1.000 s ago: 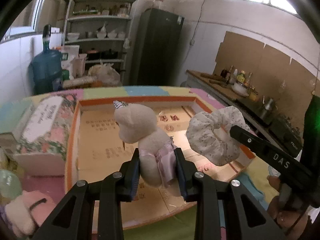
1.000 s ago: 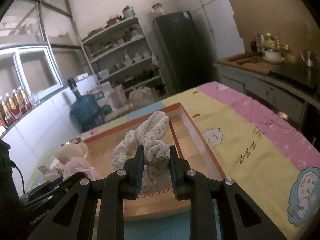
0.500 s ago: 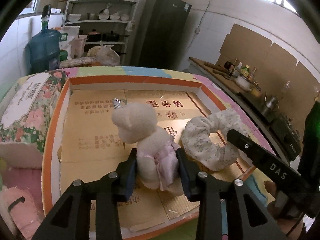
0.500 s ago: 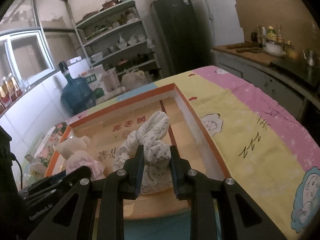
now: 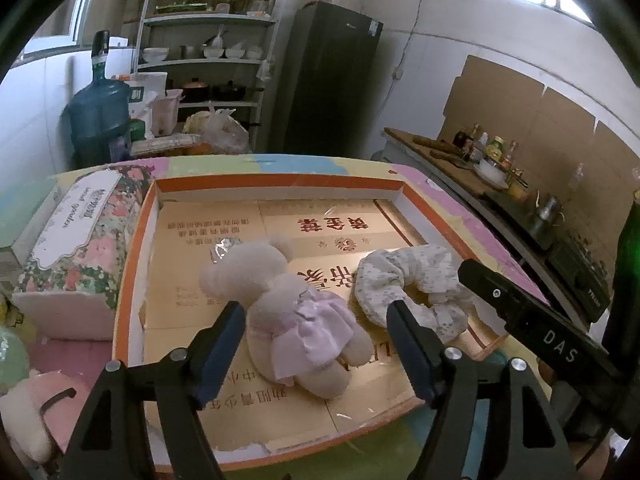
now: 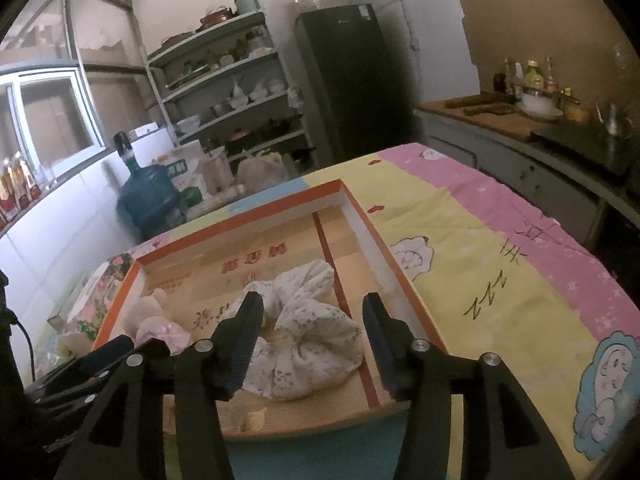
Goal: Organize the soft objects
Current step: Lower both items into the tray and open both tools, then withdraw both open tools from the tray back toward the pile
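A cream plush bear in a pink dress (image 5: 296,312) lies on its back on the floor of a shallow orange-rimmed cardboard box (image 5: 136,256). My left gripper (image 5: 316,344) straddles its legs, jaws opening, pads off the toy. Beside the bear, a floral fabric scrunchie (image 5: 416,280) rests in the box. In the right wrist view that scrunchie (image 6: 304,340) lies between the opening jaws of my right gripper (image 6: 312,340), neither pad pressing it. The bear (image 6: 156,324) shows at the left of the box (image 6: 384,248).
A floral tissue box (image 5: 80,240) stands left of the cardboard box. A pink plush (image 5: 36,412) lies at the near left. The table wears a pastel cartoon cloth (image 6: 500,264). Behind are a water jug (image 5: 100,116), shelves (image 5: 208,40) and a dark fridge (image 5: 332,80).
Both grippers lowered their loads into the box and opened. The bear fell from upright onto its back; the scrunchie settled on the box floor.
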A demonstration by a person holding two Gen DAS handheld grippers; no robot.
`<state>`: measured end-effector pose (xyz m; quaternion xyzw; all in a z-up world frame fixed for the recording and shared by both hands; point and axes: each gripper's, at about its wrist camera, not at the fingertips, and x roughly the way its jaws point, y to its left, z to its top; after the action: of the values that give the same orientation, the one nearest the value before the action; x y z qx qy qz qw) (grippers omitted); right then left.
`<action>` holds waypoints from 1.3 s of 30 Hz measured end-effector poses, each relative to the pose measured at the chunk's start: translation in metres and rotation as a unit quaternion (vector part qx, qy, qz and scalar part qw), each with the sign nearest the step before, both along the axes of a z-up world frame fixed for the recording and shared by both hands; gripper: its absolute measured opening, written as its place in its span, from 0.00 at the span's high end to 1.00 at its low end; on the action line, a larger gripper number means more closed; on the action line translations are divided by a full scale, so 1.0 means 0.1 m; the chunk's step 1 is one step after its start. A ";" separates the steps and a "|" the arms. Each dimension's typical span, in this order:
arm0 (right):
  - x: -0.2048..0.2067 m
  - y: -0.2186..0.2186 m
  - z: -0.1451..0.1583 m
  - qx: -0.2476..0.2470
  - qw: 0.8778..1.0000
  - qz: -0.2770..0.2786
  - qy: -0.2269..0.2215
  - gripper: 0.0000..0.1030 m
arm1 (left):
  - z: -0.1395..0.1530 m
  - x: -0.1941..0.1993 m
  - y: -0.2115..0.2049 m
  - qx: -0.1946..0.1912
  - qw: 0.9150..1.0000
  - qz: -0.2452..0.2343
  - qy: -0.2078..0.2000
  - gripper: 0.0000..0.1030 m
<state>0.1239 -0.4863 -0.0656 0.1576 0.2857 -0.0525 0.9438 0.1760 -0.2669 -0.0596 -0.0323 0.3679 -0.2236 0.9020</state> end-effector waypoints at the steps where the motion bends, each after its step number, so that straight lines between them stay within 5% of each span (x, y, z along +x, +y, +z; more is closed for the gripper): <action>1: -0.01 0.00 0.01 -0.001 1.000 -0.001 -0.001 0.47 | 0.01 0.00 0.01 0.000 1.000 0.000 -0.001 0.29; 39: -0.70 0.75 0.63 -0.030 0.997 0.029 -0.058 0.46 | 0.62 -0.75 0.62 0.011 0.996 0.023 -0.091 0.29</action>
<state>0.0544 -0.4117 -0.0024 0.1234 0.2331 -0.0246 0.9643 0.1007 -0.2046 0.0023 -0.0108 0.2862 -0.2009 0.9368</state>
